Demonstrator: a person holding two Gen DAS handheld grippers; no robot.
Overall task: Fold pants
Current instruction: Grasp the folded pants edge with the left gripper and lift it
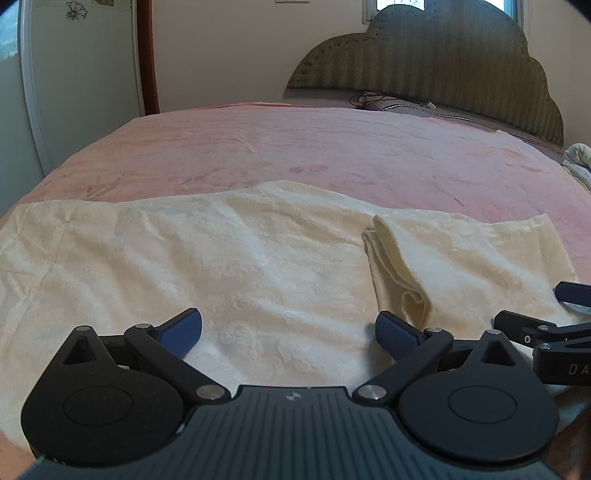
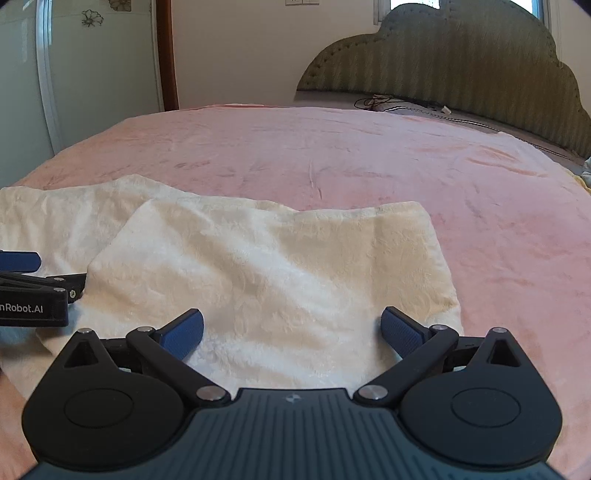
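Pink plush bedding covers a wide bed that fills the middle of both views, with a scalloped, olive-green padded headboard rising at the upper right and a tangle of thin cables lying on the mattress edge just below it. At the upper left stands a pale wardrobe door with a flower decal beside a reddish-brown wooden door frame. Cream-coloured fleece pants lie spread across the lower half of the frames, on the bedding. In the left wrist view a folded-over flap of the fabric sits at right of centre; in the right wrist view one layer lies on top of another, its rounded corner at left of centre. Left gripper hovers low over the pants at the bottom of its frame, its blue-padded fingers spread wide with nothing between them. Right gripper sits likewise at the bottom of its own frame, its jaws wide apart and empty above the cloth. Each tool also shows at the edge of the other's view, near its neighbour. A bundle of pale cloth rests at the far right edge.
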